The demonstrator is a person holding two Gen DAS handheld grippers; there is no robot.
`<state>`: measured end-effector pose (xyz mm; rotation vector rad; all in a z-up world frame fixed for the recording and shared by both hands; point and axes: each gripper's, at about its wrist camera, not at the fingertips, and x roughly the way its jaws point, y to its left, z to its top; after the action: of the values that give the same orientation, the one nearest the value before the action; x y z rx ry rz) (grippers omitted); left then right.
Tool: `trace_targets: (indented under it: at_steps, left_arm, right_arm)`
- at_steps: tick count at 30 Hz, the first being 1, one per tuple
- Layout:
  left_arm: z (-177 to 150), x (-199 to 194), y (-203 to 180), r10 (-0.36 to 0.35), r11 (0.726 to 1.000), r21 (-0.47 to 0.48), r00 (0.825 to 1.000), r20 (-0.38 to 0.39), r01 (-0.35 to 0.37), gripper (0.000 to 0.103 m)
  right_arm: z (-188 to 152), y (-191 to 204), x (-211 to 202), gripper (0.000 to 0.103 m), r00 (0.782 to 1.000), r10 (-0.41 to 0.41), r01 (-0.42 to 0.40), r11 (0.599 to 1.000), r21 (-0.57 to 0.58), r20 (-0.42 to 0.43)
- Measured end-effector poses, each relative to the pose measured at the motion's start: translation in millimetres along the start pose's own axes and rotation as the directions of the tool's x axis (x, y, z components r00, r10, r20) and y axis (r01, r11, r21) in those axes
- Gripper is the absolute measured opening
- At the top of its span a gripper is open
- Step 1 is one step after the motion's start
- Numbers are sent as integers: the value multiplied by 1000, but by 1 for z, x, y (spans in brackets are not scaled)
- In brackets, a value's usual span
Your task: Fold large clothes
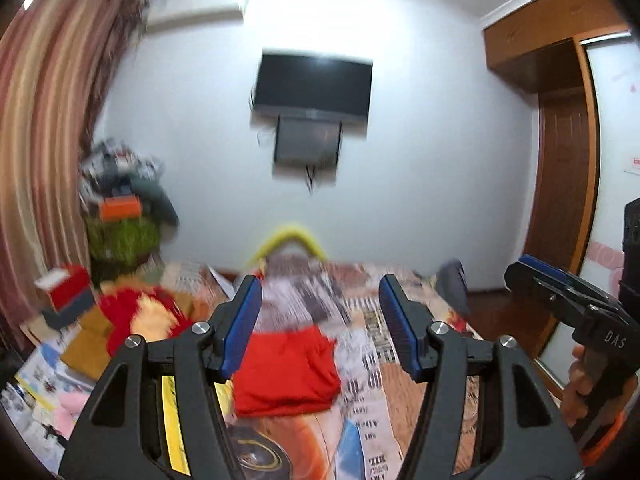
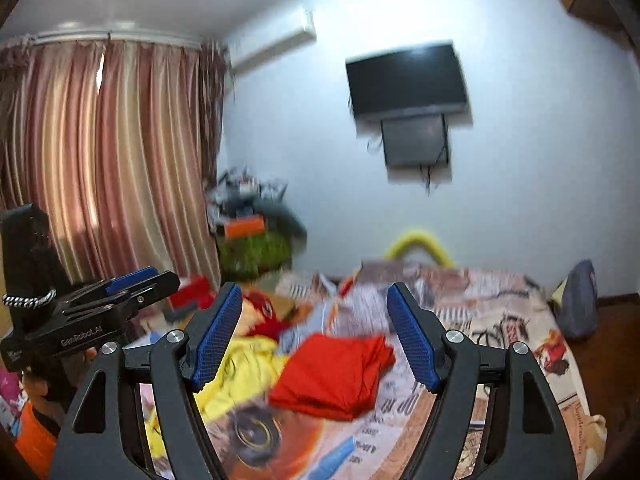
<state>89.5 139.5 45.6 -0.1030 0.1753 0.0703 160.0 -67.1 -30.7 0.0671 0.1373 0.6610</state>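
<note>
Left gripper [image 1: 320, 320] held above the bed, black arms with blue ribbed pads [image 1: 245, 320] spread wide apart, nothing between them. Right gripper [image 2: 314, 334] likewise raised over the bed, blue pads [image 2: 214, 336] parted wide, nothing pinched.

Folded red cloth garment [image 2: 334, 376] lay flat on the patterned bedspread [image 2: 500, 320] printed with newspaper text and cartoon figures; seen between the left gripper's fingers in the left wrist view, as a neat red rectangle [image 1: 286, 372]. Just left of it, touching or nearly so, a crumpled bright yellow garment [image 2: 240, 372], partly hidden behind the right gripper's left finger. Farther back, a red and yellow fuzzy heap [image 1: 136, 316] beside cardboard boxes and a red-and-grey box [image 1: 66, 294].

Beyond the bed's far edge, a curved yellow tube [image 2: 420, 242] against the white wall. A black flat television [image 1: 314, 86] mounted on that wall, with a smaller grey panel under it. Striped pink and cream curtains [image 2: 108, 152] on the left; a wooden wardrobe [image 1: 560, 140] on the right. A grey-blue bag [image 2: 578, 300] sat at the bed's right edge. Both views blurred, so finer detail could not be told.
</note>
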Motion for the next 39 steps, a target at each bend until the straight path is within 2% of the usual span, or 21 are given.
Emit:
trace_targets:
  at_steps: [3, 6, 8, 10, 11, 13, 19, 39]
  left_arm:
    - [-1, -31, -13, 35, 999, 18, 997, 74, -36, 60]
    - [-9, -44, -24, 66, 997, 38, 994, 83, -69, 61]
    - [-14, -49, -27, 107, 993, 44, 990, 89, -112, 67]
    - [-20, -54, -29, 154, 986, 46, 982, 105, -160, 83]
    - [-22, -55, -29, 165, 984, 45, 980, 110, -171, 86]
    - [-25, -56, -28, 178, 983, 34, 978, 106, -182, 91]
    - [-29, -54, -20, 193, 981, 13, 978, 82, -195, 92]
    - [-36, -51, -25, 200, 979, 19, 977, 68, -202, 95]
  right_arm:
    - [-1, 10, -15, 72, 999, -19, 19, 1000, 2, 39]
    - [-3, 17, -19, 72, 999, -32, 32, 999, -8, 39]
    - [-6, 17, -16, 72, 999, -39, 40, 999, -27, 38]
    - [-8, 19, -17, 73, 998, -50, 52, 997, -53, 43]
    - [-9, 22, -18, 75, 997, -61, 64, 996, -65, 46]
    - [-8, 26, -19, 87, 995, -85, 89, 992, -87, 54]
    - [-8, 28, -17, 100, 991, -125, 128, 988, -86, 46]
    - [-21, 26, -26, 101, 990, -138, 139, 987, -80, 18]
